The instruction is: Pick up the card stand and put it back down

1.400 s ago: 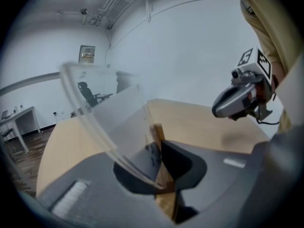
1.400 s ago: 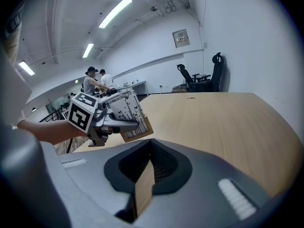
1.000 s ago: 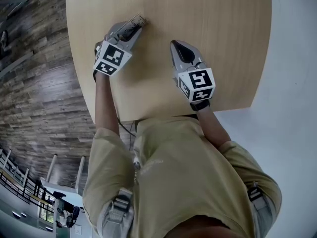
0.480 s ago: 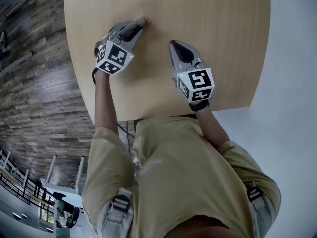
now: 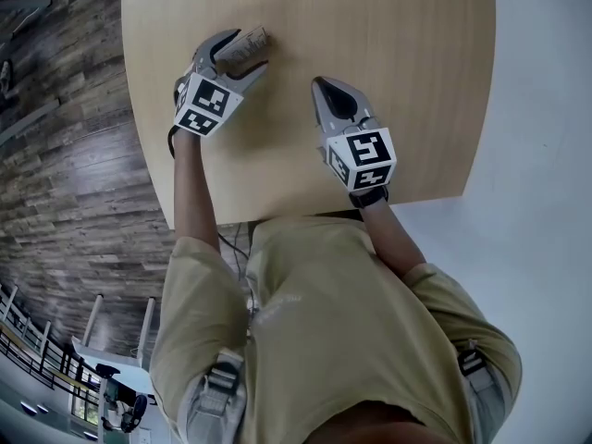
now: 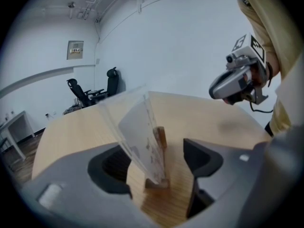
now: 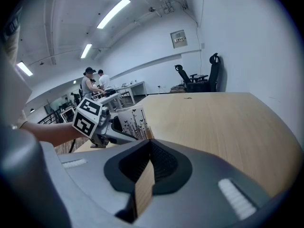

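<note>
Toward the left edge of the table (image 5: 416,81), the left gripper (image 5: 237,54) had its jaws spread wide, having just been opening. The card stand (image 5: 250,39) stood on the wood between them, and neither pad seemed to press on it. The right gripper (image 5: 327,87) was nearer the middle of the table, apart from the stand, its jaws drawn together on nothing.

The stand looked light and stiff: a clear sheet (image 6: 135,127) holding a printed card, leaning back from a small wooden base (image 6: 161,137). The sheet was probably smooth and slippery, easy to scuff, and it might lever out of its slot if squeezed high up. With so small a foot the stand would likely tip at a nudge. The better hold seemed to be low down, across the wooden base, where the pads could bite on a rougher, solid part.
</note>
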`<move>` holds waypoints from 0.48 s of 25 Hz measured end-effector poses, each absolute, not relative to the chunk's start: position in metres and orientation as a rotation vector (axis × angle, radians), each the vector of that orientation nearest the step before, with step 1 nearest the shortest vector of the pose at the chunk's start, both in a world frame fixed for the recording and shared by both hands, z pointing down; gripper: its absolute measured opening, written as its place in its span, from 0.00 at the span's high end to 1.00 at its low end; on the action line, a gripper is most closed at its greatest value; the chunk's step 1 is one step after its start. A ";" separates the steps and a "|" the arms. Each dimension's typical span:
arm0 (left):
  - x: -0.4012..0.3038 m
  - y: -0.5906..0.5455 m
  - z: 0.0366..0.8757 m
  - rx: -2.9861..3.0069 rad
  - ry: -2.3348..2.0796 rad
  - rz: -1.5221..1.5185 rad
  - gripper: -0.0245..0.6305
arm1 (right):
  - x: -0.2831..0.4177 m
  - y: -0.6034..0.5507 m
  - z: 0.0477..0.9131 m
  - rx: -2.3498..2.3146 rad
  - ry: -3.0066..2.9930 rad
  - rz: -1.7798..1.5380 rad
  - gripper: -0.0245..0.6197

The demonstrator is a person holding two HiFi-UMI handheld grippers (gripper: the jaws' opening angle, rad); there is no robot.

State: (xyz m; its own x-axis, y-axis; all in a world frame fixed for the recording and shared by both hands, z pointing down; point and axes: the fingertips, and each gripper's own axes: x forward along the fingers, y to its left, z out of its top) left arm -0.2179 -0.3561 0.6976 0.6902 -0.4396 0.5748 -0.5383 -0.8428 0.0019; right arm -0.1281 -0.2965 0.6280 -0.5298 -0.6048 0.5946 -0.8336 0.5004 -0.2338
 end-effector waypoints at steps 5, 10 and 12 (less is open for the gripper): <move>-0.225 -0.351 0.686 2.675 -0.915 0.871 0.39 | -0.126 -0.289 0.613 1.149 -2.353 0.671 0.96; -0.237 -0.326 0.678 2.612 -1.027 0.897 0.38 | -0.122 -0.272 0.592 1.132 -2.397 0.635 0.96; -0.243 -0.320 0.673 2.575 -1.082 0.897 0.37 | -0.117 -0.268 0.582 1.131 -2.416 0.617 0.96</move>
